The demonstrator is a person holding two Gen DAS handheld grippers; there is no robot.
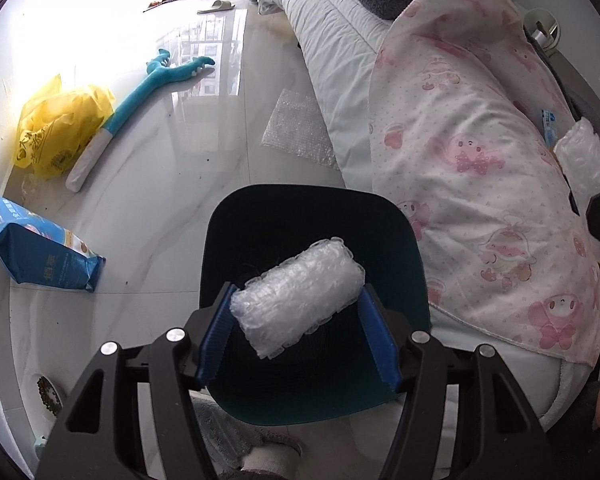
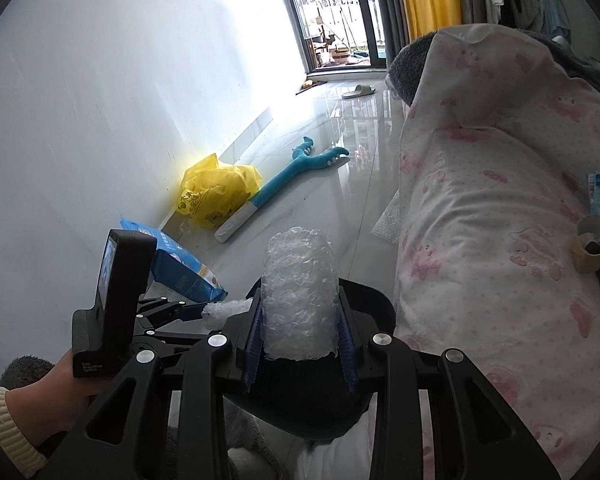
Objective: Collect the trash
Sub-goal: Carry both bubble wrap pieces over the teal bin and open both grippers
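A glossy pale floor (image 1: 188, 184) is lying below me, bearing a yellow bag (image 1: 60, 128), a blue packet (image 1: 36, 252) and a flat bubble-wrap sheet (image 1: 296, 128). A teal plush toy (image 1: 148, 92) is stretching across it too.

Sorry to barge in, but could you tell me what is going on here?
A person is collecting trash with a hand-held tool in each hand. The left tool is shut on a roll of bubble wrap held crosswise, and the right tool grips a second bubble wrap roll standing on end. Both hang over a dark bin beside the bed. A flat bubble wrap sheet lies on the floor, uncollected.
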